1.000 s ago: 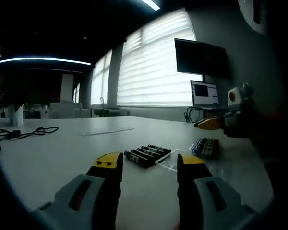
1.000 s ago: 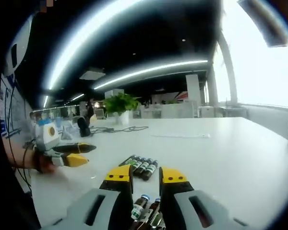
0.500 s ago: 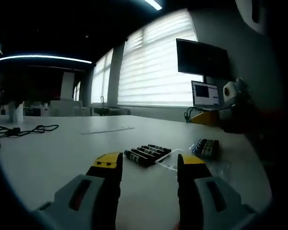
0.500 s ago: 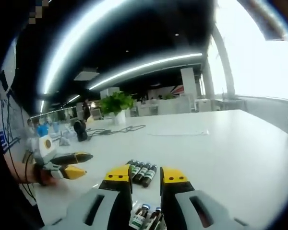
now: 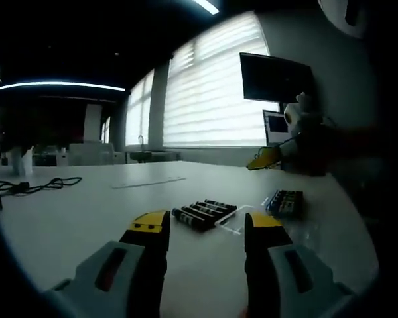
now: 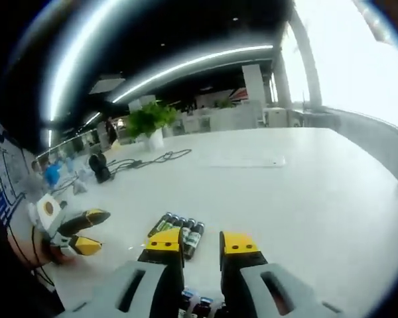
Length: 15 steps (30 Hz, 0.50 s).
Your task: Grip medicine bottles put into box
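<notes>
Bottles (image 5: 203, 213) lie side by side in a dark row on the white desk (image 5: 86, 212), just past my left hand-held gripper (image 5: 203, 228) at about 12 o'clock between its tips; in the right gripper view the same row (image 6: 176, 230) sits just beyond my right hand-held gripper (image 6: 200, 243), at about 11 o'clock. None is gripped yet, so I judge the pick-up step is only beginning.

Beside the row, at 2 o'clock in the left gripper view, lies a clear flat tray-like box (image 5: 239, 221), and I cannot tell whether anything is in it. Further toward 2 o'clock sits a second cluster of bottles with blue caps (image 5: 284, 203), seemingly packed in a holder. In the right gripper view, blue-capped bottles (image 6: 198, 306) peek out below that gripper's tips.

My left hand-held gripper is spread wide, holding nothing. My right one is parted by a narrow gap, also empty, and seems to hang above the desk.

Next, I think, one gripper must drop onto a single bottle in the row, straddling it without nudging its neighbours.
</notes>
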### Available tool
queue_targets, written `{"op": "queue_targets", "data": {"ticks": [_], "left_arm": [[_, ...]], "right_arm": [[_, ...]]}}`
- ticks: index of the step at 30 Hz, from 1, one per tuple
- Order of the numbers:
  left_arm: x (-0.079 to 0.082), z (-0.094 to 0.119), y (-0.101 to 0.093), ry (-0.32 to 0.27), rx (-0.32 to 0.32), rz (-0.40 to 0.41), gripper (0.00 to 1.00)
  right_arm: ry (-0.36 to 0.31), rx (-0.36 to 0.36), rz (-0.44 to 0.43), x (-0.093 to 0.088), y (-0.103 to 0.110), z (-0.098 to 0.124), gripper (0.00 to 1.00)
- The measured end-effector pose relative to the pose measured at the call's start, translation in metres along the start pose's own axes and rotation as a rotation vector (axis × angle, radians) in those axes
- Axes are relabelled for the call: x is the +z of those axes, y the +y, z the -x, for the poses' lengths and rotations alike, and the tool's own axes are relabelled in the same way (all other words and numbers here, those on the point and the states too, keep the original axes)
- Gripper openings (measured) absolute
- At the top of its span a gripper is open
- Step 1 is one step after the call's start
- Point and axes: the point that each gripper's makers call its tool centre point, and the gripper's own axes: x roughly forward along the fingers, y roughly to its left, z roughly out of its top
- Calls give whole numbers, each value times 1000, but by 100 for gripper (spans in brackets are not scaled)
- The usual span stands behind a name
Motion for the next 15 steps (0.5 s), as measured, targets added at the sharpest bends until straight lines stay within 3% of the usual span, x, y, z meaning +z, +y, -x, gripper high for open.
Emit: {"op": "queue_targets", "data": {"ticks": [5, 11, 15], "left_arm": [[3, 2, 2, -17, 16, 2, 38], [4, 3, 2, -23, 21, -4, 37], [6, 3, 3, -34, 21, 8, 37]], "right_arm": [[142, 20, -23, -13, 0, -18, 15], [306, 66, -180, -31, 6, -37, 15], [356, 42, -119, -34, 6, -42, 15]]}}
